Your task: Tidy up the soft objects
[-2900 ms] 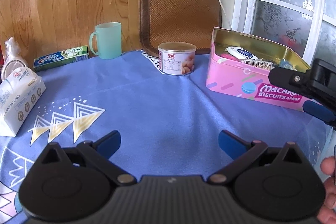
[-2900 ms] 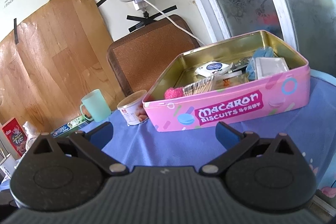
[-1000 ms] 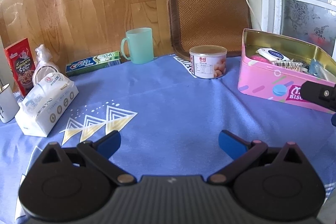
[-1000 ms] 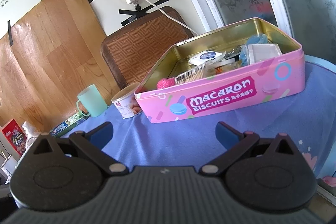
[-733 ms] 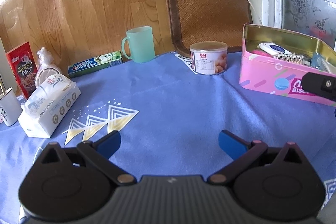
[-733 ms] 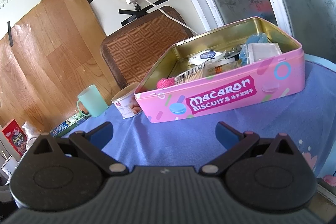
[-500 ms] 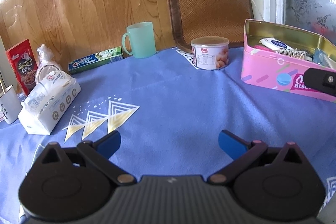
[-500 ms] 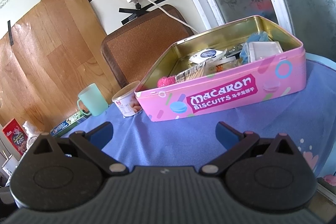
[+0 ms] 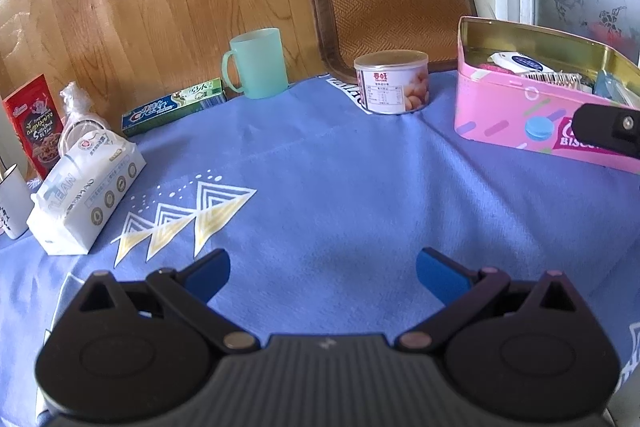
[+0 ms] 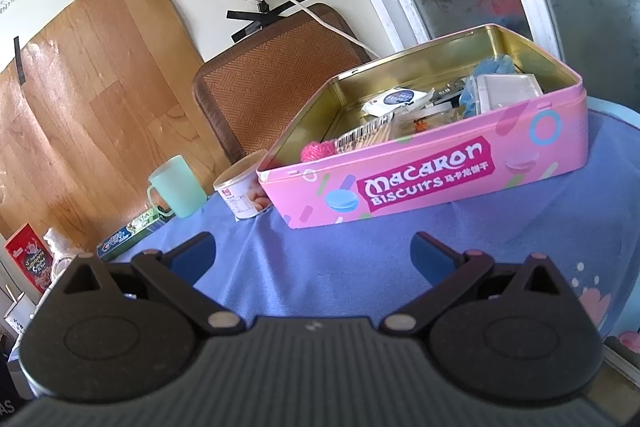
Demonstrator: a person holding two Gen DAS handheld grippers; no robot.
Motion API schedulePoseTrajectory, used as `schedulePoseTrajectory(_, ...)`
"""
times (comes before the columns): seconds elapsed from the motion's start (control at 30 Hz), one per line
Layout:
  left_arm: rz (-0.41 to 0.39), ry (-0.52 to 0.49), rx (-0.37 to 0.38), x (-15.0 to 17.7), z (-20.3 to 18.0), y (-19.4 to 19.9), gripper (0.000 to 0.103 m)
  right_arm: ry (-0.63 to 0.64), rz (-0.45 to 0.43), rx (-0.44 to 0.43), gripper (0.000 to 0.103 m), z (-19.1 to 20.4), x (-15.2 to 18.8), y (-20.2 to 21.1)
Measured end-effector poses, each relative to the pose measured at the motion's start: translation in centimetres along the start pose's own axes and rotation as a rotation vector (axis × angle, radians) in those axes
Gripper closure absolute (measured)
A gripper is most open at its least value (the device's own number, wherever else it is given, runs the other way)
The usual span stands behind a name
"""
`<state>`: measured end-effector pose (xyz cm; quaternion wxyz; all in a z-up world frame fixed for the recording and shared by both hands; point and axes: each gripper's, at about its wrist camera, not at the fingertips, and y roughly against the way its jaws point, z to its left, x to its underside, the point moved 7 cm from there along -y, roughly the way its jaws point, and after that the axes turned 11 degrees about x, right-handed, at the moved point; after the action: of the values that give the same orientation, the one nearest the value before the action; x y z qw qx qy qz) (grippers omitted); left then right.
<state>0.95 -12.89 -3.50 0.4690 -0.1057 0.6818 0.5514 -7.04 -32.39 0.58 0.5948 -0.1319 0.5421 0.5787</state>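
Left wrist view showed a blue cloth (image 9: 340, 187) bearing an open pink tin (image 9: 520, 111) already holding small items, and a tissue pack (image 9: 84, 191) lying well apart at the far left. Both the left gripper (image 9: 322, 273) and right gripper (image 10: 312, 253) were spread wide and empty. Judging by this, the pack remained unsorted.

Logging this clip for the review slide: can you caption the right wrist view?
Open right hand-held gripper hovers over the blue tablecloth, facing an open pink biscuit tin of small items.
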Motion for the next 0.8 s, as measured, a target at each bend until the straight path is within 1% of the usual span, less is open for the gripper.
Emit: schedulePoseTrajectory(0.8, 0.038, -0.021, 0.033, 0.63, -0.77, -0.37, 0.0, -0.009, 0.017, 0.002, 0.0, -0.55, 0.35, -0.29)
